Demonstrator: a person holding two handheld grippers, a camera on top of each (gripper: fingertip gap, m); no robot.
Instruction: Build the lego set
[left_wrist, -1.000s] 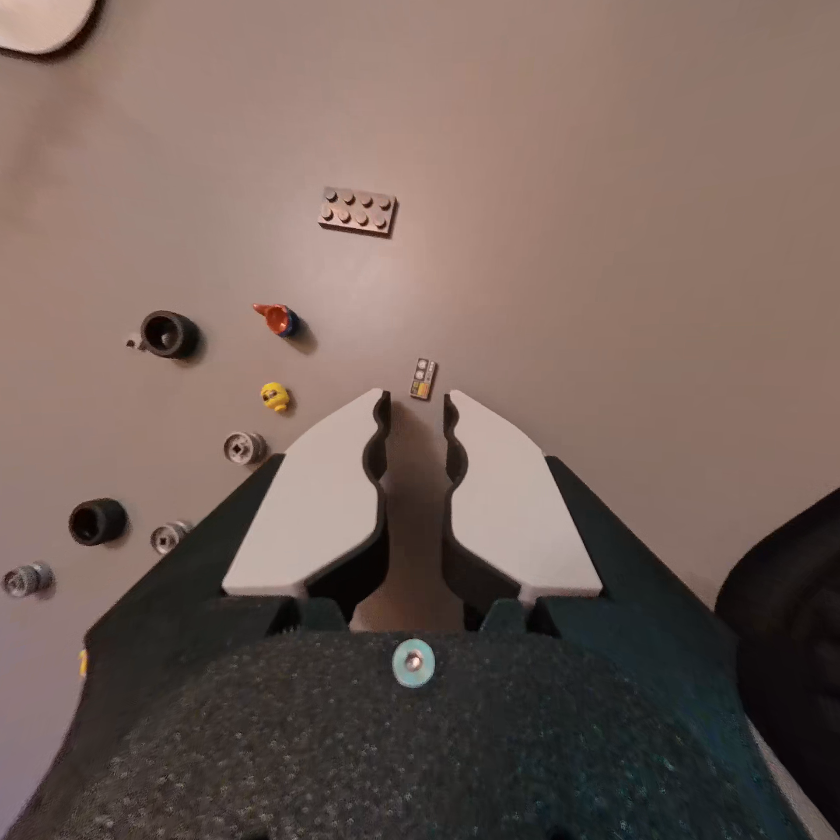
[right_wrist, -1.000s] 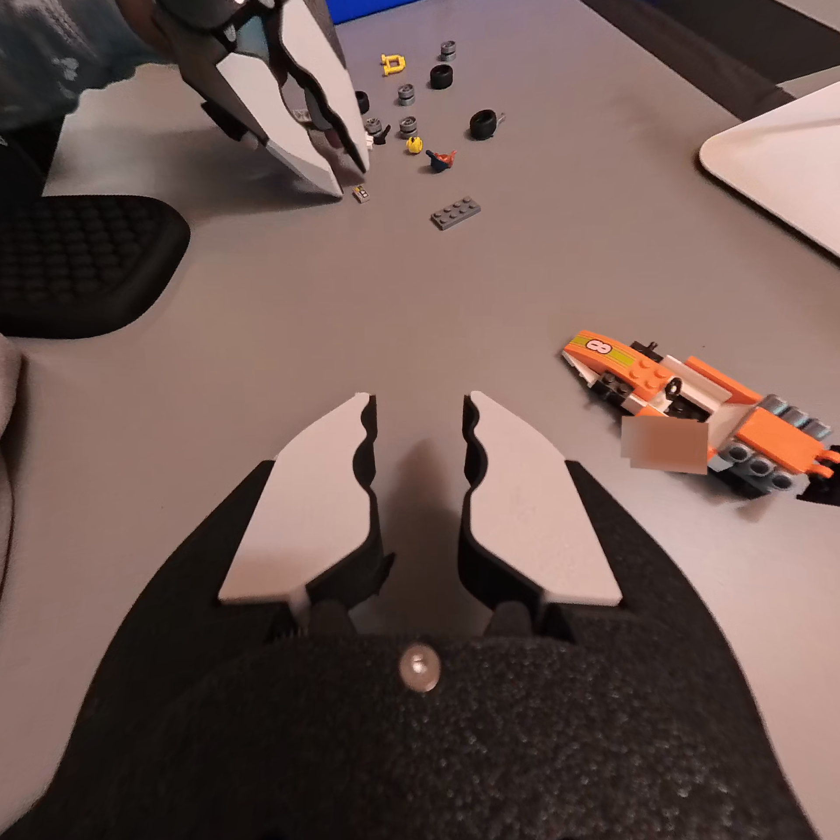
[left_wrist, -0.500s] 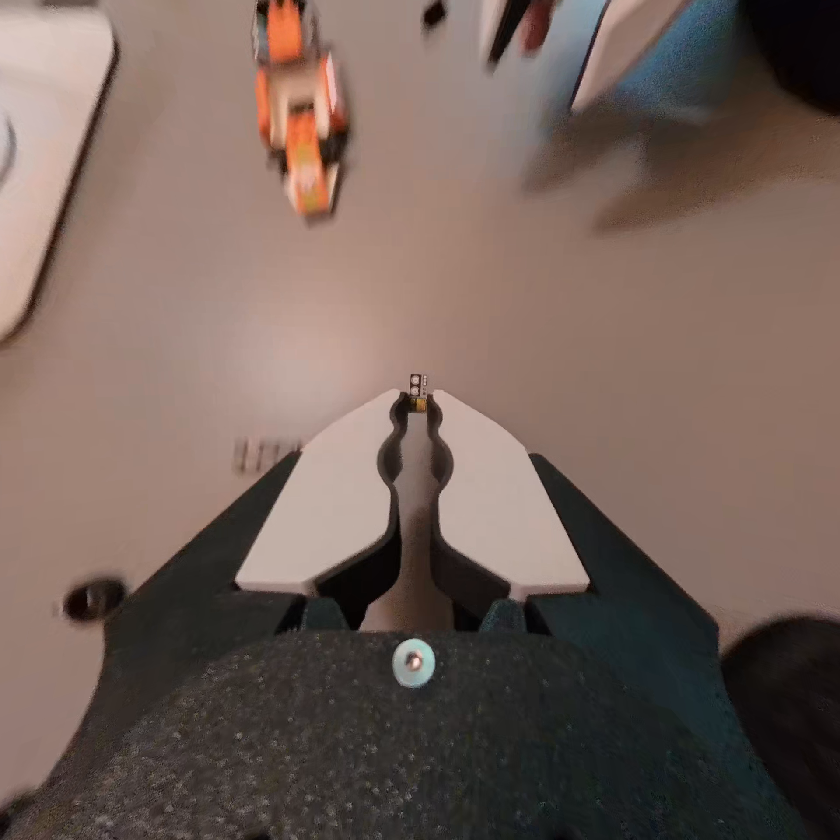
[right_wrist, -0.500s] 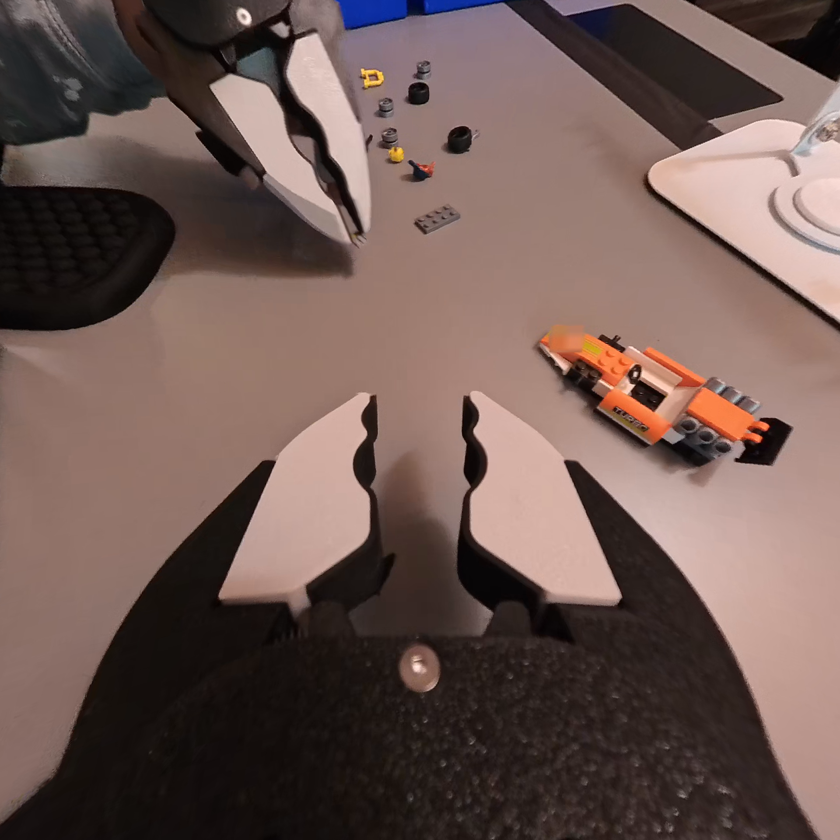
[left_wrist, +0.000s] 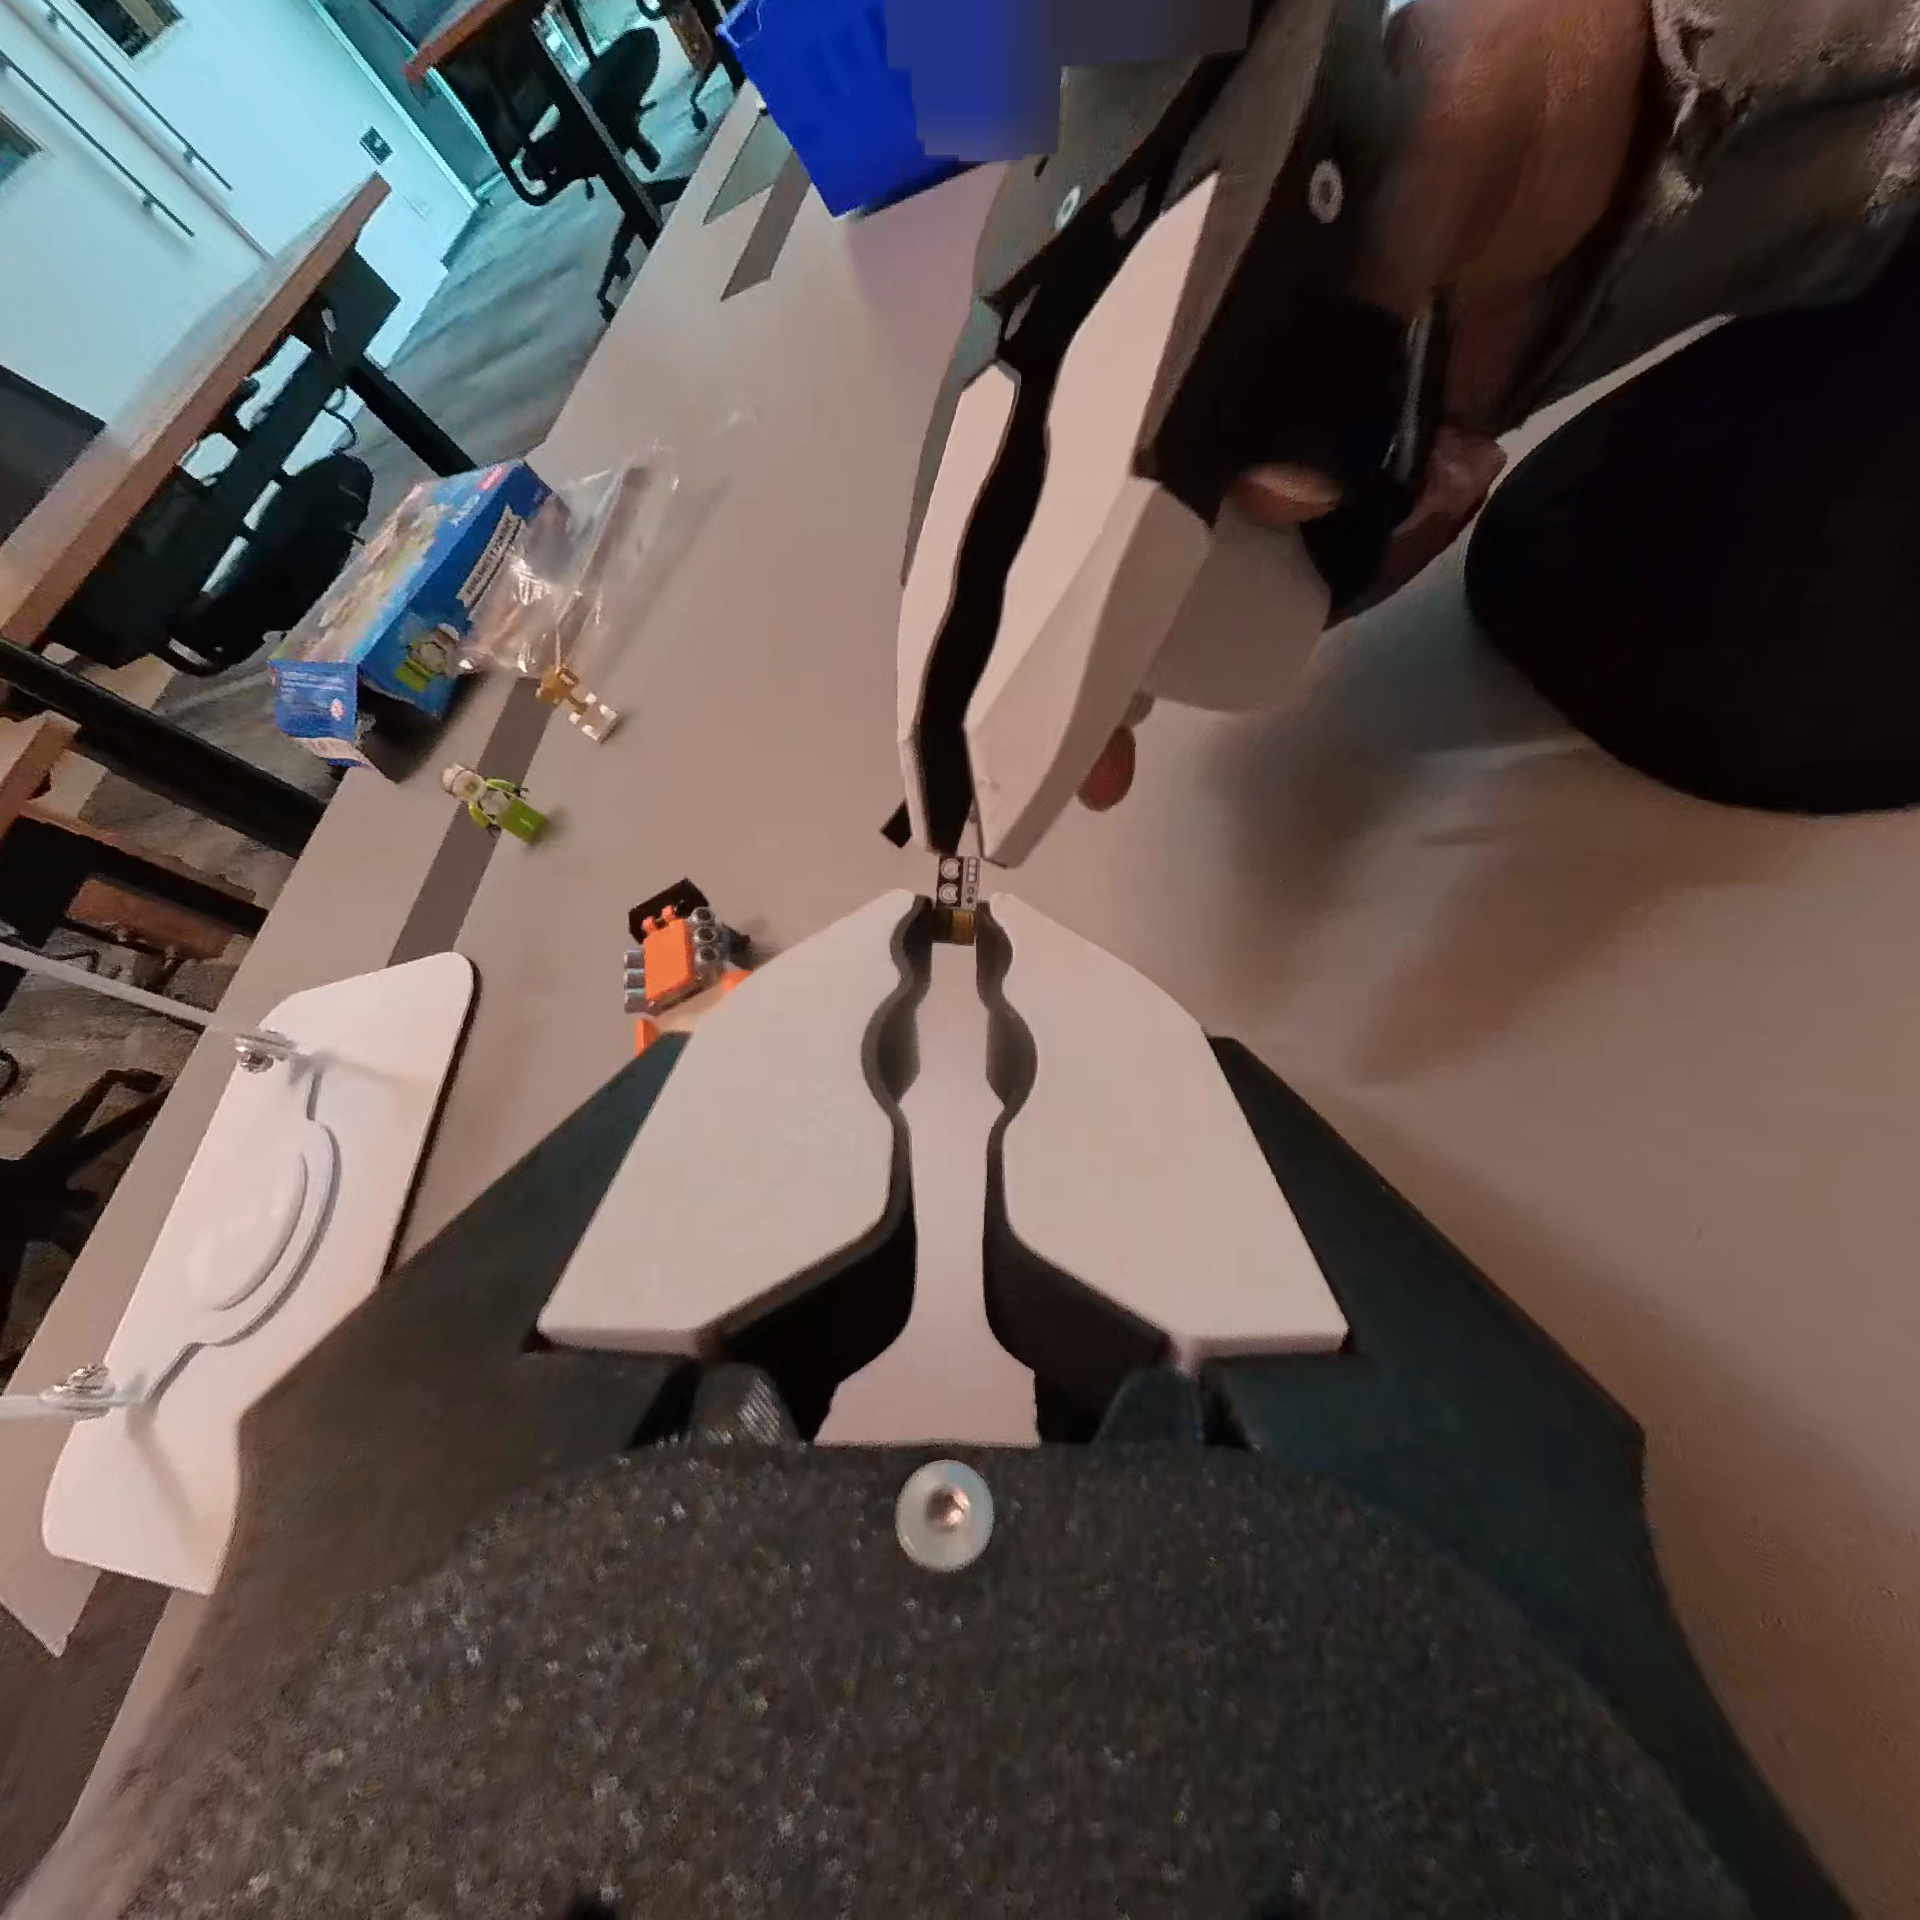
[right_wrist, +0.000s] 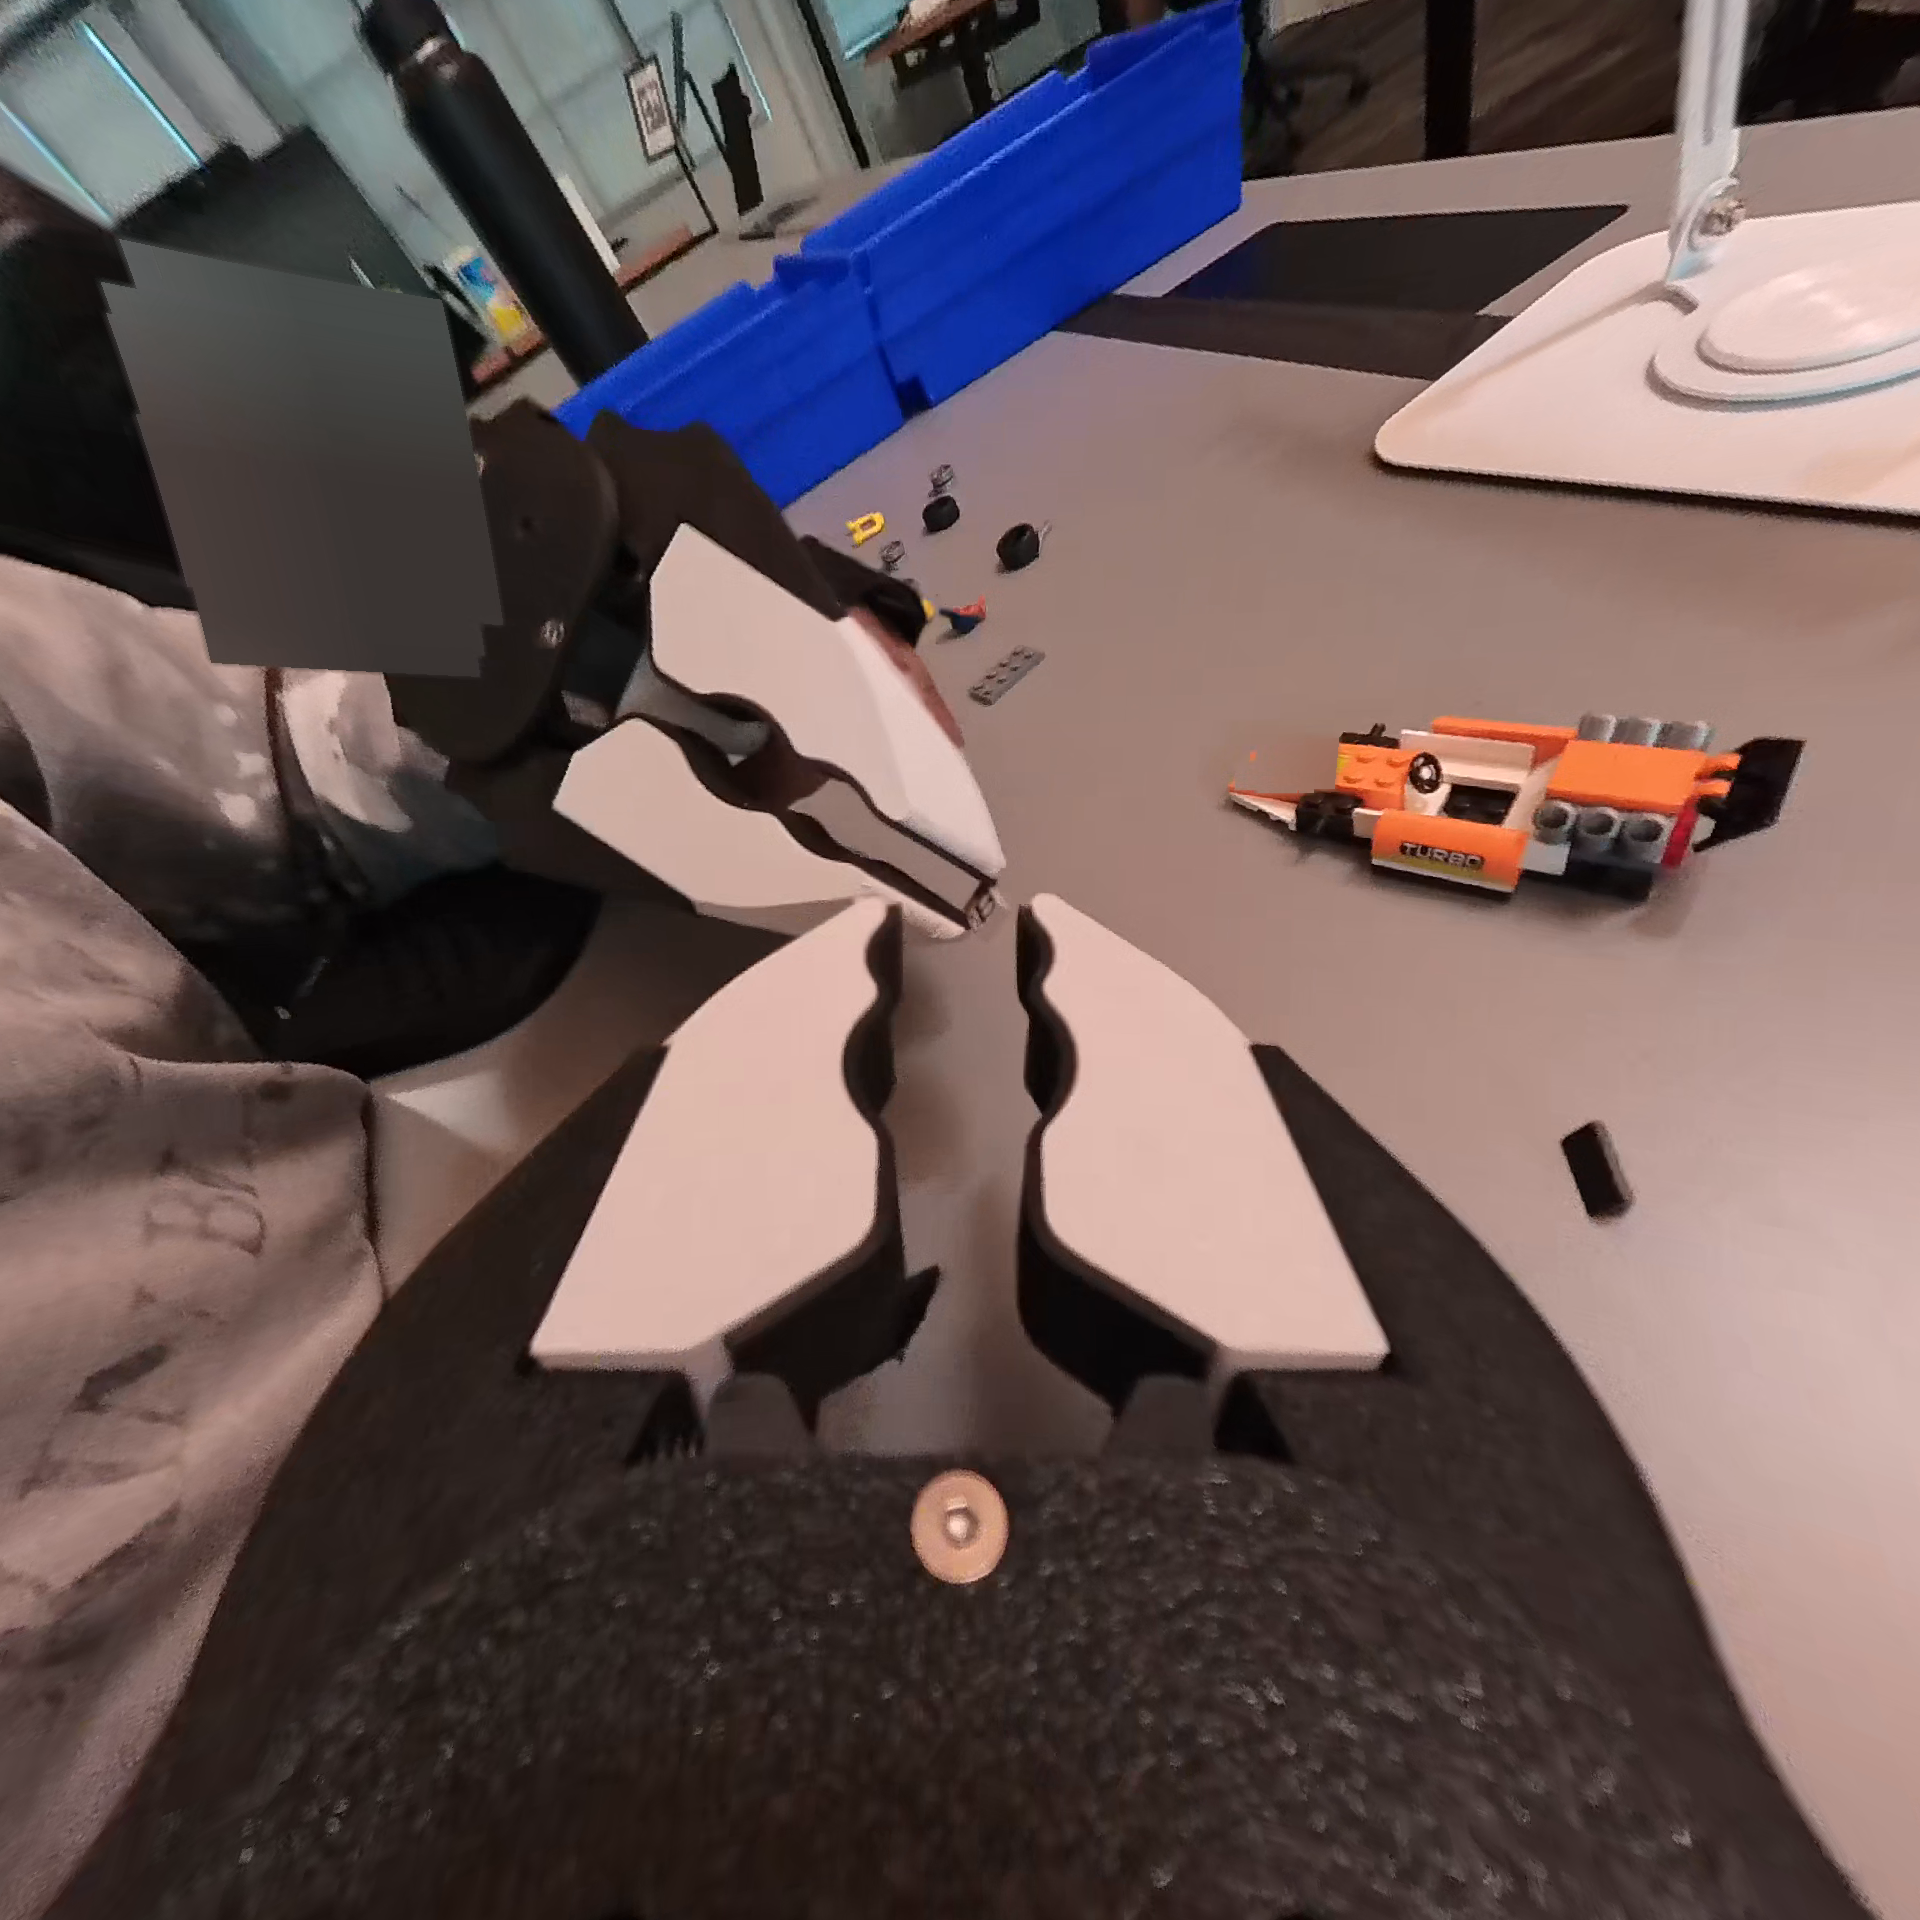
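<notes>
My left gripper (left_wrist: 953, 916) is shut on a small printed tile (left_wrist: 958, 883) and holds it in the air above the grey table. In the right wrist view the left gripper (right_wrist: 977, 896) comes in from the left, with the tile (right_wrist: 979, 908) at its tip. My right gripper (right_wrist: 961, 914) is open, and its tips are right at the tile, one on each side. It also shows in the left wrist view (left_wrist: 951, 831), pointing down at the tile. The part-built orange and white car (right_wrist: 1507, 800) sits on the table to the right, apart from both grippers.
A grey plate (right_wrist: 1006, 675), black tyres (right_wrist: 1018, 543), a yellow piece (right_wrist: 864, 528) and other small parts lie farther back. A small black piece (right_wrist: 1595, 1169) lies at the right. A white stand base (right_wrist: 1662, 364), blue bins (right_wrist: 883, 312), a box (left_wrist: 416, 613) and a minifigure (left_wrist: 488, 805) ring the area. The small black piece (right_wrist: 1595, 1169) is about equally far from each gripper, around 12 centimetres.
My left gripper closed on the tile, lifted it off the table and swung it toward the right gripper. The right gripper rose to meet it and stayed open.
</notes>
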